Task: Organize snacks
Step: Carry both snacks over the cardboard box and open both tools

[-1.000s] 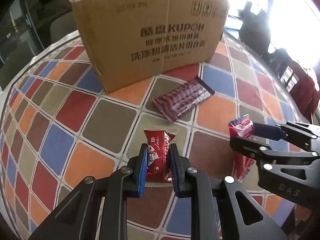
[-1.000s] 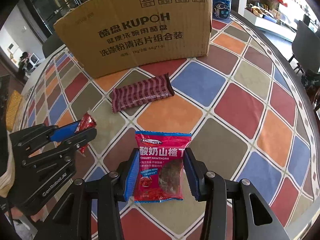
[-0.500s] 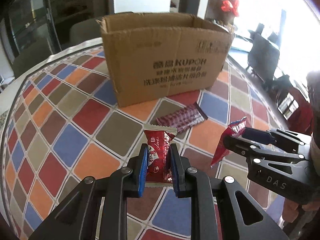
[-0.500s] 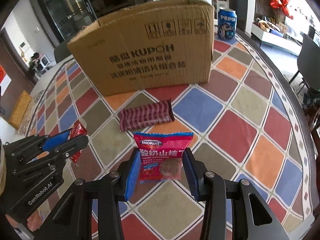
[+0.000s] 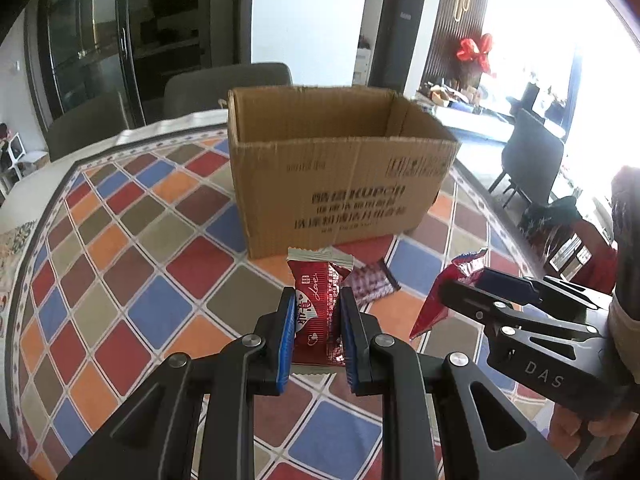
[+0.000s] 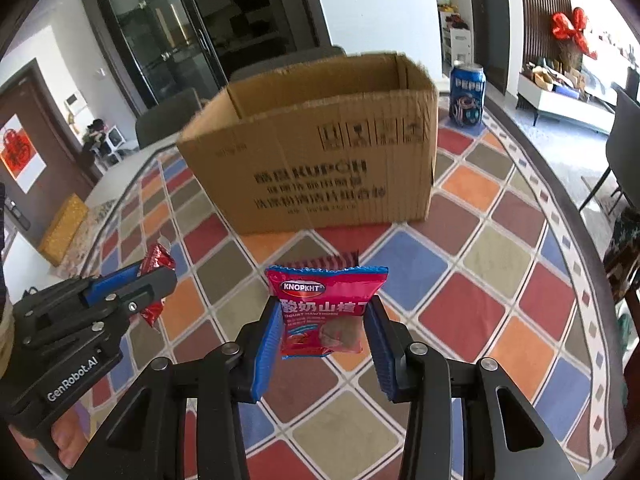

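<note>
My left gripper point(image 5: 317, 312) is shut on a small dark red snack packet point(image 5: 318, 312), held above the table; it also shows in the right wrist view point(image 6: 160, 258). My right gripper point(image 6: 322, 320) is shut on a pink yogurt hawthorn packet point(image 6: 324, 308), seen edge-on in the left wrist view point(image 5: 444, 296). An open cardboard box point(image 5: 340, 176) stands ahead of both grippers point(image 6: 316, 160). A maroon striped bar packet point(image 5: 370, 284) lies on the table in front of the box, mostly hidden behind the held packets.
The round table point(image 5: 120, 248) has a colourful checked cloth point(image 6: 480, 300). A Pepsi can point(image 6: 466, 94) stands right of the box. Chairs point(image 5: 224, 84) stand behind the table and at the right point(image 5: 528, 156). A yellow pad point(image 6: 64, 228) lies at the table's left edge.
Both grippers have risen with their packets, so the box's open top now shows. The bar packet stays on the table.
</note>
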Demonstrator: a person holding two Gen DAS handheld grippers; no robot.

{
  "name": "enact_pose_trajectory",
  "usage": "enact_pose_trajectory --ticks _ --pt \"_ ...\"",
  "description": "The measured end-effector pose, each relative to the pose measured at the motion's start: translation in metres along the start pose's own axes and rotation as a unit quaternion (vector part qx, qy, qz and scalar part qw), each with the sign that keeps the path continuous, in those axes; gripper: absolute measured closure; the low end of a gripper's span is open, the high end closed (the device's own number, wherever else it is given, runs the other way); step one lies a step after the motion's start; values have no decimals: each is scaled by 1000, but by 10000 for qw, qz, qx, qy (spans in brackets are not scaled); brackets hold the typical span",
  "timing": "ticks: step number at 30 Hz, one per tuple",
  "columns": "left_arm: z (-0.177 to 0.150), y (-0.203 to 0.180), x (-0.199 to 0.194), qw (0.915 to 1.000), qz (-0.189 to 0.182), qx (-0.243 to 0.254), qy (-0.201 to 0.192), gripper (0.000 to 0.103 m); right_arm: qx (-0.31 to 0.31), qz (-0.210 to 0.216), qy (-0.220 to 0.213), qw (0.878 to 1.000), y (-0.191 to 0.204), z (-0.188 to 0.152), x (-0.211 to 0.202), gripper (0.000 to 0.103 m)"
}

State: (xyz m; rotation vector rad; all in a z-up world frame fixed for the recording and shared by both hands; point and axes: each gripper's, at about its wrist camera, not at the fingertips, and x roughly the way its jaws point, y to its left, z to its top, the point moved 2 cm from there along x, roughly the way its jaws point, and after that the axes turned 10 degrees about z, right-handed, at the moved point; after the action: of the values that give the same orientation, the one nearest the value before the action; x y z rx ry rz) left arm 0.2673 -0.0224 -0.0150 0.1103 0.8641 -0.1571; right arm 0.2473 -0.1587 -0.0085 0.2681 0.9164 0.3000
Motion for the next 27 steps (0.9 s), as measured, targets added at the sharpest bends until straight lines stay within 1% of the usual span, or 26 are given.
enact_pose_trajectory --ticks 13,27 --pt "40 -1 -21 9988 122 -5 -475 81 -204 59 -587 9980 7 37 -29 61" --pt "84 4 -25 9968 251 16 -764 81 -306 25 -1125 9932 10 85 -44 61"
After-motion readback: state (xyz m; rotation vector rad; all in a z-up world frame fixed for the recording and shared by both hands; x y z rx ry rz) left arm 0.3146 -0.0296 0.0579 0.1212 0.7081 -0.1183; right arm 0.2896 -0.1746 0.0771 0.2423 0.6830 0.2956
